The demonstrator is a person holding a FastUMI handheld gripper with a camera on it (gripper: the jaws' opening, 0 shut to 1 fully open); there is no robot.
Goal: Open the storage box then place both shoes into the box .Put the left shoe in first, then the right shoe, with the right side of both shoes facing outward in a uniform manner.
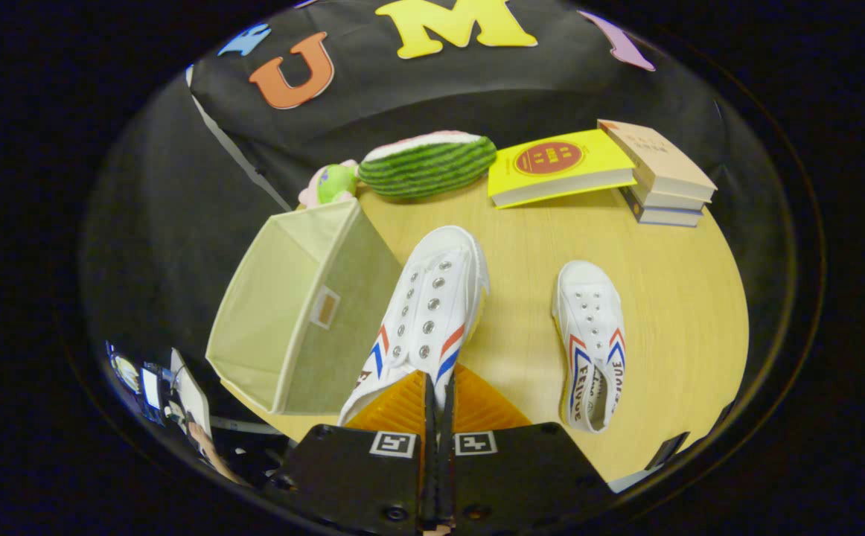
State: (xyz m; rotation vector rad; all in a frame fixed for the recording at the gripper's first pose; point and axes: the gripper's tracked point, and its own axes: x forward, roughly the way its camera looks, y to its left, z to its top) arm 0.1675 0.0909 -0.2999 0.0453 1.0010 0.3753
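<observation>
white shoes (432, 313), two; gripper (440, 394) clamping one

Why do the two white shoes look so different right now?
The nearer shoe is pinched at its heel by the tool and sits beside the storage box; the other shoe lies free on the table, apart from the tool. The nearer shoe looks bigger. Both are white with red and blue stripes.

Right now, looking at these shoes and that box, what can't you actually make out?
- Held shoe: the gripper is shut on its heel, which the fingers hide.
- Storage box: its inside is out of sight behind its walls.
- Green plush toy: mostly behind the box.
- Book stack: cover print too small.
- Other shoe: far side hidden.
</observation>
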